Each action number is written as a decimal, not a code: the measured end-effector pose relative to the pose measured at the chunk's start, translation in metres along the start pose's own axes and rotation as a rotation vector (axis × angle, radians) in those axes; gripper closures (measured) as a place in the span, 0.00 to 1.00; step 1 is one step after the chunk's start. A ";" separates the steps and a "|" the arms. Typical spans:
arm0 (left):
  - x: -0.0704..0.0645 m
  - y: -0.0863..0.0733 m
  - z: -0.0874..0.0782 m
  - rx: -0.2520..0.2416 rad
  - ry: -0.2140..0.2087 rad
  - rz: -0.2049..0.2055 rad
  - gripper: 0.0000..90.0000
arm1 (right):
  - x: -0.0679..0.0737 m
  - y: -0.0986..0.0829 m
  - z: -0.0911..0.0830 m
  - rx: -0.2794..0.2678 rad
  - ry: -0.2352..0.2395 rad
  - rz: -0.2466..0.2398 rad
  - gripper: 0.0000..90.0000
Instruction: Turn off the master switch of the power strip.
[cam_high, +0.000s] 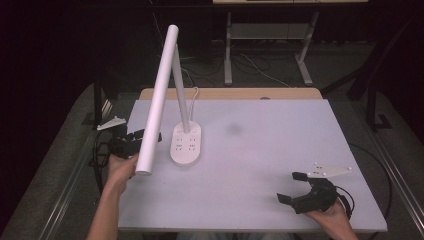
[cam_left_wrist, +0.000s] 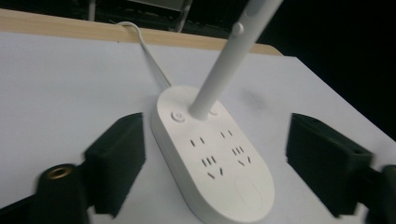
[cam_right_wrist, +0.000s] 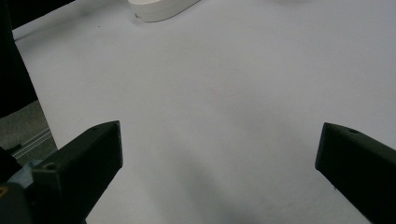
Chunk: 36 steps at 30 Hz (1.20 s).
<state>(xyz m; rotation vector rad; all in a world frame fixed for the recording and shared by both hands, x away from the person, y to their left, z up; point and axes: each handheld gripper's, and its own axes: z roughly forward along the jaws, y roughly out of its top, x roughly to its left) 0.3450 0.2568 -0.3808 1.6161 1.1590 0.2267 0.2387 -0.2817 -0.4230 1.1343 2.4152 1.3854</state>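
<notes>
Left gripper (cam_left_wrist: 215, 163), jaws spread wide, sits just beside the lamp base (cam_left_wrist: 212, 154), its long axis running fwd between them; right gripper (cam_high: 299, 188), also spread, is well apart on the bench (cam_high: 280, 135).

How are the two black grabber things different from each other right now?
The left gripper sits beside the lamp base, partly behind the lamp's white bar; the right gripper sits near the table's front right, away from the lamp. The left gripper's jaws point at the base; the right gripper's point at bare table. Both are black, hand-held and open.
</notes>
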 end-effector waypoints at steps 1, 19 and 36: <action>-0.002 -0.003 -0.002 0.004 -0.004 0.000 0.16 | 0.000 0.000 0.000 0.000 0.000 0.000 0.00; -0.047 -0.049 -0.005 0.047 -0.079 0.128 0.00 | 0.001 0.000 -0.001 -0.004 -0.004 -0.004 0.00; -0.075 -0.083 0.005 0.125 -0.140 0.219 0.00 | -0.001 -0.001 -0.005 -0.014 -0.007 0.010 0.00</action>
